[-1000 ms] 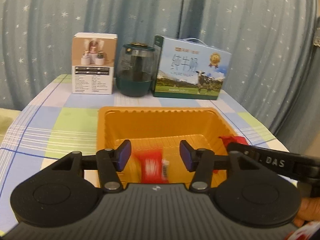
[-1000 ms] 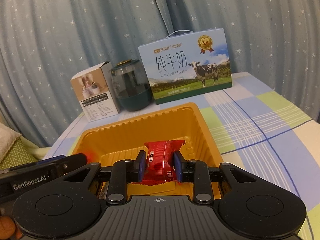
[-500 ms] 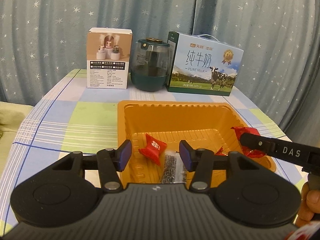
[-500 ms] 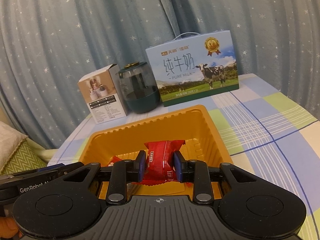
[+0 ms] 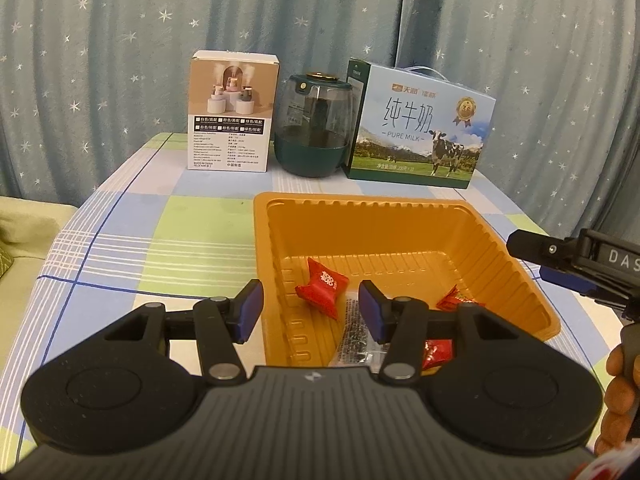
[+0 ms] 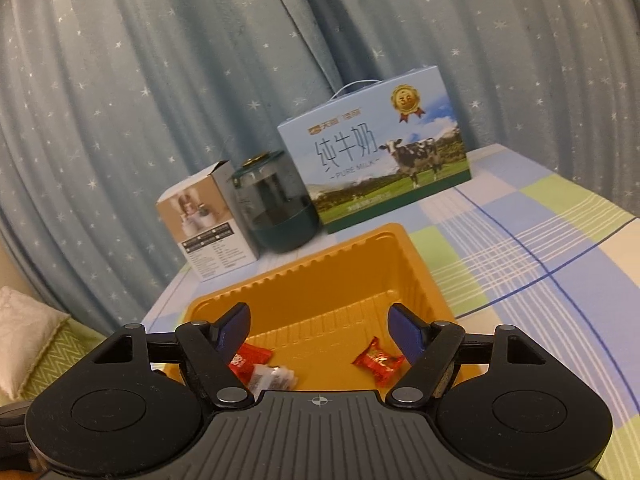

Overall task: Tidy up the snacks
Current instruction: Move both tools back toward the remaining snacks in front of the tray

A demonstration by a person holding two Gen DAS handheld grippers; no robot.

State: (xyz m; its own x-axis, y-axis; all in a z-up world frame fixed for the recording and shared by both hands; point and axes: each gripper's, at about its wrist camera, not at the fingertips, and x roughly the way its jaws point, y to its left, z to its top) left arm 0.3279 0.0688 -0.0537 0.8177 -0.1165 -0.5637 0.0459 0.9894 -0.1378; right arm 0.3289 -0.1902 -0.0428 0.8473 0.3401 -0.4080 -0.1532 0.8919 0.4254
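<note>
- Star-speckled blue curtains [image 6: 168, 92] hang behind a table under a checked blue, green and white cloth [image 6: 532, 264].
- And it's let go! The right gripper [image 6: 320, 322], clamped on a red foil-wrapped candy a second ago, has its jaws spreading, nothing between the pads.
- That freed red candy [image 6: 378, 360] now lies on the floor of the ribbed orange plastic tray [image 6: 344, 268], at 5 o'clock in the right wrist view.
- Left gripper [image 5: 310, 312] hangs part-open as before, gripping nothing, above the tray's near edge.
- Also in the tray: a second red candy with white lettering [image 5: 323, 282] at 8 o'clock, and a clear packet of dark bits [image 5: 354, 338] just beside it.
- At 12 o'clock beyond the tray: a white humidifier carton [image 5: 231, 116], a dark green jar-shaped humidifier [image 5: 316, 130] and a blue milk carton with a cow [image 5: 420, 128].
</note>
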